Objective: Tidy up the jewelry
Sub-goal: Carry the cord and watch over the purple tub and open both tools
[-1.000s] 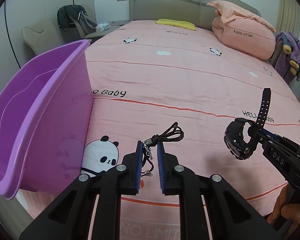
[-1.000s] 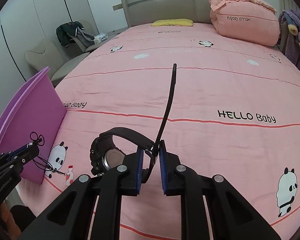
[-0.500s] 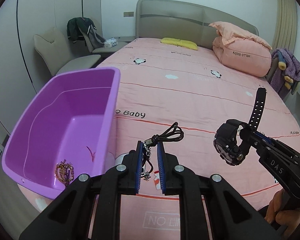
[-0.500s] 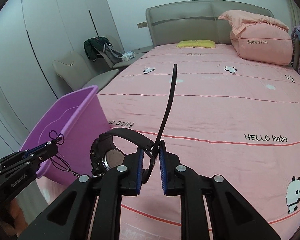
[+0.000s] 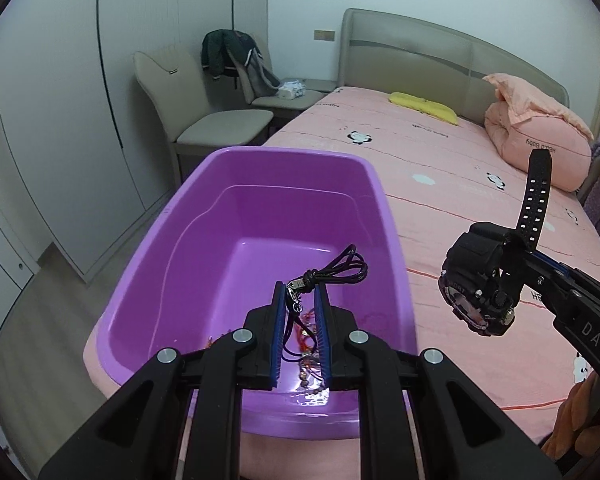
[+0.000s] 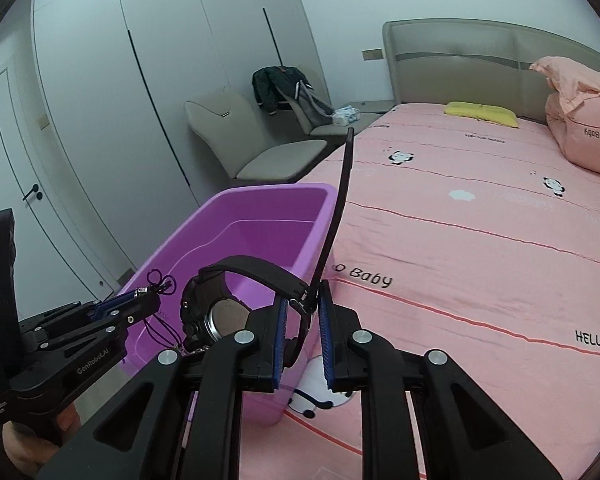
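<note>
Left tongs (image 5: 300,308) clenching cord necklace (image 5: 336,270) over purple bin (image 5: 384,216); right tongs (image 6: 302,312) clamping black watch (image 6: 220,304) at 3 o'clock. Next: release necklace into bin.

Soft, even indoor light fills the room, slightly dim and cool. Shadows stay faint. Both fisheye views bend strongly at the edges, corners black. A small glare glints inside the purple bin (image 5: 312,398).
</note>
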The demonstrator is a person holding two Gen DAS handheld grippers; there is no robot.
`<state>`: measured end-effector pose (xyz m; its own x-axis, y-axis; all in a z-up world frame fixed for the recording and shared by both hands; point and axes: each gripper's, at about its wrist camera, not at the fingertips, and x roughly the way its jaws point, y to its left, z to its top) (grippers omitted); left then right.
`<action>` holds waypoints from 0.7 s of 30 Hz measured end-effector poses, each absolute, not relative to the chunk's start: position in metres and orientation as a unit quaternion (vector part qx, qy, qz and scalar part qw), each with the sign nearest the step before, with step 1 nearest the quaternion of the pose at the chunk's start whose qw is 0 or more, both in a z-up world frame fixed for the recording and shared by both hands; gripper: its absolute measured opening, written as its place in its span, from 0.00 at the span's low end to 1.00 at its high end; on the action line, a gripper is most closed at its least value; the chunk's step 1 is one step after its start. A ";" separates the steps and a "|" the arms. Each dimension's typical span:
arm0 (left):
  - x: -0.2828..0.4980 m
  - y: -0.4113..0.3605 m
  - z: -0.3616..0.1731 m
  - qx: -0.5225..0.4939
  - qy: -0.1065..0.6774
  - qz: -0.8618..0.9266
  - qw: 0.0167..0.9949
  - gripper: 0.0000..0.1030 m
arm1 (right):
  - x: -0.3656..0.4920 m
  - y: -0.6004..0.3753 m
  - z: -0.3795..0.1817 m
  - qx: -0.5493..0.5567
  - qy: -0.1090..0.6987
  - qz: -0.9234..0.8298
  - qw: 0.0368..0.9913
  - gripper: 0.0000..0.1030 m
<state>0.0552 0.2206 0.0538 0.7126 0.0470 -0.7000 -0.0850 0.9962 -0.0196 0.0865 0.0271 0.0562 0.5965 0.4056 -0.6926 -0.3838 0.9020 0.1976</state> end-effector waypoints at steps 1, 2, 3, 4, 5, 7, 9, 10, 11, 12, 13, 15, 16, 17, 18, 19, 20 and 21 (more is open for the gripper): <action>0.057 0.228 0.053 -0.027 0.379 0.042 0.924 0.14 | 0.089 0.035 0.055 0.012 0.393 0.227 0.891 0.14; 0.059 0.236 0.052 -0.030 0.381 0.049 0.923 0.14 | 0.093 0.043 0.053 0.009 0.396 0.232 0.888 0.14; 0.059 0.242 0.051 -0.033 0.382 0.053 0.922 0.14 | 0.096 0.053 0.051 0.005 0.400 0.239 0.885 0.14; 0.061 0.248 0.049 -0.035 0.384 0.059 0.921 0.14 | 0.098 0.060 0.049 0.001 0.403 0.242 0.883 0.14; 0.063 0.252 0.048 -0.036 0.386 0.062 0.920 0.14 | 0.102 0.068 0.046 -0.004 0.407 0.247 0.879 0.14; 0.068 0.261 0.043 -0.038 0.393 0.069 0.916 0.14 | 0.108 0.081 0.040 -0.012 0.418 0.253 0.873 0.14; 0.072 0.266 0.038 -0.039 0.400 0.074 0.913 0.14 | 0.115 0.092 0.035 -0.019 0.425 0.255 0.868 0.14; 0.074 0.269 0.035 -0.040 0.403 0.076 0.911 0.14 | 0.117 0.098 0.032 -0.023 0.429 0.257 0.865 0.14; 0.076 0.271 0.032 -0.040 0.408 0.078 0.909 0.14 | 0.119 0.103 0.029 -0.028 0.433 0.258 0.863 0.14; 0.080 0.274 0.029 -0.041 0.412 0.080 0.907 0.14 | 0.121 0.108 0.026 -0.034 0.438 0.259 0.860 0.14; 0.080 0.275 0.026 -0.041 0.415 0.082 0.905 0.14 | 0.122 0.110 0.023 -0.039 0.442 0.259 0.858 0.14; 0.081 0.278 0.021 -0.040 0.422 0.088 0.901 0.14 | 0.128 0.120 0.017 -0.054 0.453 0.260 0.851 0.14; 0.081 0.279 0.018 -0.040 0.425 0.090 0.900 0.14 | 0.128 0.123 0.014 -0.060 0.456 0.259 0.849 0.14; 0.082 0.281 0.015 -0.039 0.429 0.093 0.897 0.14 | 0.128 0.126 0.011 -0.065 0.459 0.259 0.848 0.14; 0.084 0.283 0.013 -0.040 0.434 0.096 0.895 0.14 | 0.126 0.128 0.007 -0.068 0.463 0.258 0.845 0.14; 0.084 0.285 0.010 -0.041 0.437 0.097 0.893 0.14 | 0.126 0.132 0.004 -0.070 0.467 0.256 0.843 0.14; 0.085 0.287 0.009 -0.042 0.440 0.098 0.892 0.14 | 0.127 0.133 0.001 -0.073 0.470 0.255 0.842 0.14; 0.086 0.288 0.006 -0.042 0.443 0.101 0.890 0.15 | 0.131 0.135 0.000 -0.075 0.474 0.254 0.840 0.14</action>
